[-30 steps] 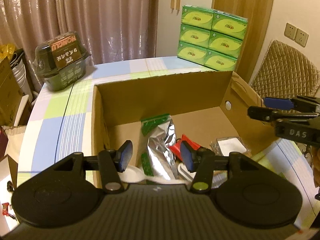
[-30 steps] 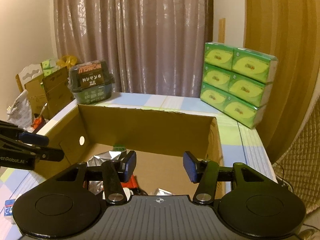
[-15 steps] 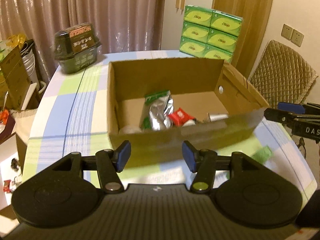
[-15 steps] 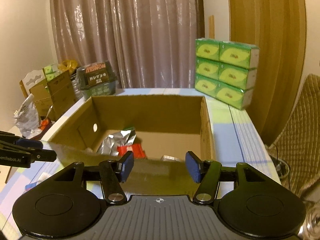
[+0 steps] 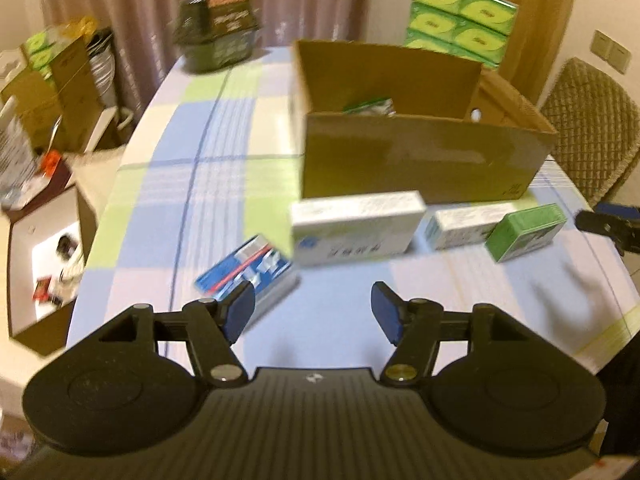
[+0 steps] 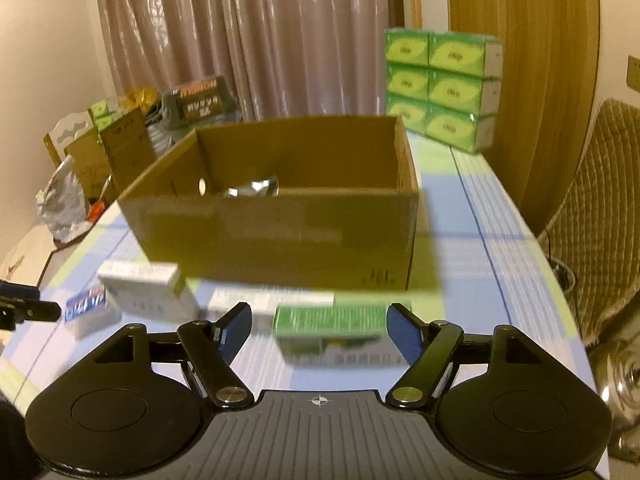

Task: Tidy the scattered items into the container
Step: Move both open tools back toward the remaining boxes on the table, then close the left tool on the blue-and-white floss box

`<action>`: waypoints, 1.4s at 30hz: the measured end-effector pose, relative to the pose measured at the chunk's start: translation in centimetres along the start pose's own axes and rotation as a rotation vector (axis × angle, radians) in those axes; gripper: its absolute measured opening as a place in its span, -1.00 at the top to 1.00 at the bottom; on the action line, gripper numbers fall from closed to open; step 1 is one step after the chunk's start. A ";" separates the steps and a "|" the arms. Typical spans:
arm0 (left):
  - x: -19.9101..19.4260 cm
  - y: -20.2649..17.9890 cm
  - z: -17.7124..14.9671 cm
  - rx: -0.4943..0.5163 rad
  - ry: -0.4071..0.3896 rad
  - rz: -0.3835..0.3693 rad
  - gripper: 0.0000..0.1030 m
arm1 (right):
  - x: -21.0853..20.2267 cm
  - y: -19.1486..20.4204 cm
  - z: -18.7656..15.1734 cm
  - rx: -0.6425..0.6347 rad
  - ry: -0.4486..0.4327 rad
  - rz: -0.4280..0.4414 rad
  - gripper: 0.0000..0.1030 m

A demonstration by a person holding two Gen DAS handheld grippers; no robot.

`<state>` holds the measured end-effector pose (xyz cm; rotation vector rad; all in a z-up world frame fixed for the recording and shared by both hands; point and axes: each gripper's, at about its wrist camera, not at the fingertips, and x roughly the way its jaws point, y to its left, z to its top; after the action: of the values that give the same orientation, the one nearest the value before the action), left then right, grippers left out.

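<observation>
1. We see the left claw point(image 5: 312, 312) hanging above the checked counter point(image 5: 208, 184) with its jaws apart; they have just been opening, and nothing sits between them.
2. Our right claw point(image 6: 320, 330) also has its jaws spread, likewise just opened wider, and its pads touch nothing; the green box point(image 6: 332, 330) lies on the counter beyond them and shows through the gap.
3. The cardboard box point(image 5: 420, 160) stands open on the counter, and a silver foil pouch with a green top point(image 5: 368, 106) peeks over its near wall from inside.
4. Four items lie on the counter in front of the cardboard box, all outside it.
5. From the left view, the blue and white pack point(image 5: 248, 268) lies nearest the left claw, partly behind its left finger point(image 5: 238, 312).
6. Next comes the large white box point(image 5: 356, 228), just in front of the cardboard box's near wall.
7. The small white box point(image 5: 460, 226) lies just beside it, and the green box point(image 5: 524, 232) touches or nearly touches that one's far end; motion blur keeps us from telling which.
8. At the back of the counter we see a dark green packaged tub point(image 5: 216, 40) and a stack of green tissue packs point(image 5: 460, 36), with a quilted chair point(image 5: 588, 120) to the side.
</observation>
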<state>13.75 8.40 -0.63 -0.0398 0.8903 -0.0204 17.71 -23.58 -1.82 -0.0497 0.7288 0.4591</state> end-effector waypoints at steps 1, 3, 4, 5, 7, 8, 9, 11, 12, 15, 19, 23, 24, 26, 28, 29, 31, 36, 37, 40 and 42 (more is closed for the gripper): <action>-0.1 0.5 -0.4 -0.009 0.004 0.008 -0.17 | 0.0 0.0 -0.4 -0.004 0.009 0.001 -0.42; -0.4 1.3 -1.1 -0.014 0.013 0.026 -0.18 | 0.0 0.2 -1.1 -0.010 0.021 0.000 -0.44; -0.4 1.6 -1.3 -0.011 0.017 0.033 -0.18 | 0.1 0.2 -1.3 -0.012 0.028 0.000 -0.45; -0.4 1.8 -1.4 -0.007 0.022 0.040 -0.20 | 0.1 0.2 -1.6 -0.013 0.035 0.000 -0.47; -0.3 2.4 -1.5 0.003 0.032 0.047 -0.26 | 0.4 0.5 -2.1 -0.014 0.051 0.002 -0.48; -0.2 2.7 -1.6 0.015 0.035 0.047 -0.29 | 0.5 0.6 -2.2 -0.014 0.058 0.003 -0.49; -0.1 2.8 -1.5 0.029 0.036 0.045 -0.30 | 0.7 0.7 -2.4 -0.017 0.065 0.004 -0.49; 0.5 3.1 -1.4 0.064 0.049 0.036 -0.31 | 0.9 0.9 -2.6 -0.026 0.074 0.005 -0.51; 0.8 3.2 -1.3 0.084 0.056 0.030 -0.31 | 1.1 1.1 -2.7 -0.034 0.080 0.005 -0.51; 2.0 3.4 -0.8 0.153 0.065 0.016 -0.33 | 1.6 1.3 -3.0 -0.046 0.093 0.006 -0.52; 3.8 3.9 -0.6 0.208 0.074 -0.007 -0.35 | 2.4 1.3 -3.3 -0.036 0.119 0.007 -0.54; 5.9 4.6 -0.5 0.259 0.084 -0.019 -0.34 | 3.2 1.3 -3.6 -0.039 0.141 -0.002 -0.54; 6.3 4.7 -0.4 0.277 0.081 -0.017 -0.34 | 3.4 1.3 -3.6 -0.039 0.148 -0.003 -0.54; 7.2 4.9 -0.1 0.307 0.079 -0.019 -0.34 | 3.8 1.3 -3.8 -0.044 0.164 -0.008 -0.54; 8.0 5.0 0.1 0.332 0.082 -0.030 -0.34 | 4.3 1.4 -4.0 -0.055 0.178 -0.009 -0.55; 8.4 5.1 0.2 0.343 0.082 -0.035 -0.34 | 4.4 1.4 -4.0 -0.059 0.182 -0.009 -0.55; 9.2 5.2 0.5 0.360 0.087 -0.047 -0.34 | 4.9 1.5 -4.2 -0.057 0.193 -0.011 -0.55; 10.5 5.0 1.0 0.392 0.110 -0.075 -0.31 | 5.9 2.1 -4.7 -0.080 0.218 -0.004 -0.55; 10.7 4.9 1.0 0.399 0.115 -0.076 -0.29 | 6.0 2.2 -4.7 -0.088 0.221 -0.003 -0.55; 10.7 4.4 0.8 0.399 0.136 -0.073 -0.14 | 6.2 2.5 -4.8 -0.112 0.224 -0.003 -0.55; 10.5 3.8 0.6 0.383 0.145 -0.066 -0.08 | 6.3 2.6 -4.9 -0.110 0.227 -0.001 -0.55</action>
<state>20.78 11.89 -8.55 0.2935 1.0174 -0.2572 17.67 -19.82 -9.27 -0.2076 0.9257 0.4974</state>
